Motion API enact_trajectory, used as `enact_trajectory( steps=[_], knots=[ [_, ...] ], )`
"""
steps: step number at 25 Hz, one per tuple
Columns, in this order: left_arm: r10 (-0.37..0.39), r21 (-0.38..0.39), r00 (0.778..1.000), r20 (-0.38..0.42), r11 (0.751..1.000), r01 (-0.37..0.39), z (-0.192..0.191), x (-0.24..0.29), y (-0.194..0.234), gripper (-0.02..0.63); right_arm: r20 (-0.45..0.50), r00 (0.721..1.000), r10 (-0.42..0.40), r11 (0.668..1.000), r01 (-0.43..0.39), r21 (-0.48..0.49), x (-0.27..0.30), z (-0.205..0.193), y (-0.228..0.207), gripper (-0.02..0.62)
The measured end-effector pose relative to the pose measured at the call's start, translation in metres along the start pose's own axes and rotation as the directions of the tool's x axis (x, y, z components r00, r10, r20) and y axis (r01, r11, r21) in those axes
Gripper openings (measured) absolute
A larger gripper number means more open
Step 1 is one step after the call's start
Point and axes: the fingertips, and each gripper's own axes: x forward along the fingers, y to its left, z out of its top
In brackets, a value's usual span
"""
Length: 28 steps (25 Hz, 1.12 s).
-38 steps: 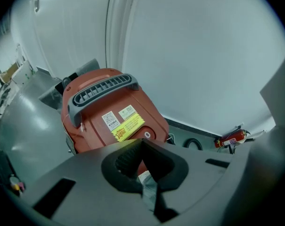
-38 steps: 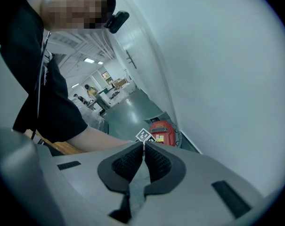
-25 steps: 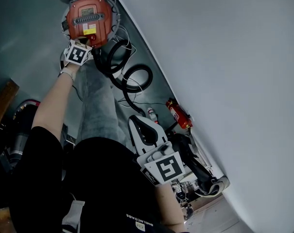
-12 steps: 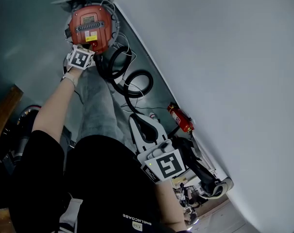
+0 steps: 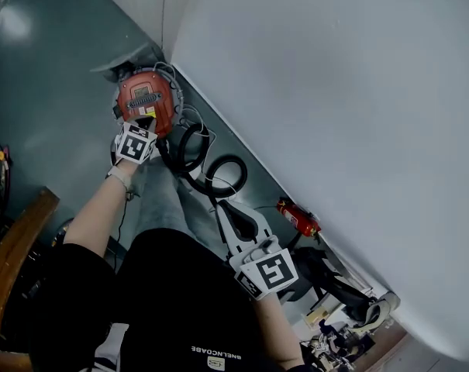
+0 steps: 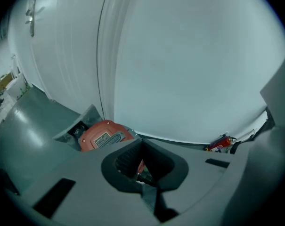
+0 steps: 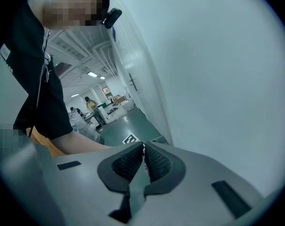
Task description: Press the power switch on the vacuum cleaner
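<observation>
The vacuum cleaner (image 5: pixel 145 99) is a round red-topped drum on the grey floor in the corner by the white wall. My left gripper (image 5: pixel 146 122) reaches out to its near edge, marker cube toward me, with its jaws shut. In the left gripper view the red lid (image 6: pixel 102 134) lies just beyond the closed fingertips (image 6: pixel 142 145); I cannot tell whether they touch it. My right gripper (image 5: pixel 228 209) hangs by the person's hip, shut on nothing. Its own view looks along the wall over the joined fingertips (image 7: pixel 143 150).
A black hose (image 5: pixel 212 173) coils on the floor between the vacuum and the person's legs. A red fire extinguisher (image 5: pixel 298 218) lies against the wall, with dark equipment (image 5: pixel 350 297) beyond it. A wooden edge (image 5: pixel 13 262) sits at the left.
The head view has pulled back, so the vacuum looks smaller and lower in frame. My left gripper stays at the vacuum's near edge; the right gripper stays by the hip.
</observation>
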Motion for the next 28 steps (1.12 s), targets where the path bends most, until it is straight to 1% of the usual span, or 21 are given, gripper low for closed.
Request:
enact_trajectory(
  steps=[5, 9, 11, 14, 17, 19, 20, 23, 25, 28],
  knots=[
    [-0.026, 0.059, 0.998, 0.056, 0.998, 0.023, 0.043, -0.062, -0.036, 0.014, 0.075, 0.997, -0.025, 1.0, 0.025, 0.0, -0.029, 0.025, 0.0, 0.032],
    [-0.051, 0.147, 0.993, 0.105, 0.989, 0.036, 0.082, -0.102, -0.069, 0.014, 0.158, 0.986, -0.045, 0.999, 0.044, 0.008, -0.048, 0.043, -0.008, 0.032],
    [-0.077, 0.187, 0.988, 0.131, 0.981, 0.052, 0.102, -0.122, -0.088, 0.014, 0.201, 0.978, -0.051, 0.999, 0.051, 0.004, -0.057, 0.05, -0.01, 0.032],
    [-0.123, 0.246, 0.98, 0.155, 0.966, 0.083, 0.12, -0.156, -0.13, 0.014, 0.246, 0.968, -0.057, 0.998, 0.061, -0.009, -0.082, 0.055, -0.012, 0.032],
    [-0.156, 0.339, 0.971, 0.183, 0.937, 0.087, 0.136, -0.189, -0.169, 0.014, 0.3, 0.952, -0.067, 0.997, 0.072, -0.006, -0.107, 0.058, -0.016, 0.032],
    [-0.193, 0.39, 0.958, 0.212, 0.916, 0.098, 0.148, -0.211, -0.197, 0.014, 0.337, 0.939, -0.07, 0.997, 0.074, 0.001, -0.123, 0.058, -0.02, 0.032],
    [-0.217, 0.403, 0.949, 0.229, 0.909, 0.11, 0.154, -0.223, -0.211, 0.014, 0.354, 0.933, -0.071, 0.997, 0.075, 0.003, -0.13, 0.058, -0.021, 0.032],
    [-0.277, 0.404, 0.924, 0.264, 0.902, 0.154, 0.169, -0.259, -0.249, 0.014, 0.397, 0.913, -0.091, 0.996, 0.09, 0.021, -0.153, 0.051, -0.025, 0.032],
    [-0.314, 0.412, 0.905, 0.286, 0.893, 0.18, 0.179, -0.282, -0.269, 0.014, 0.423, 0.898, -0.122, 0.992, 0.104, 0.065, -0.166, 0.048, -0.031, 0.032],
    [-0.368, 0.428, 0.877, 0.31, 0.877, 0.217, 0.191, -0.31, -0.294, 0.015, 0.459, 0.874, -0.158, 0.985, 0.105, 0.14, -0.181, 0.046, -0.042, 0.032]
  ],
)
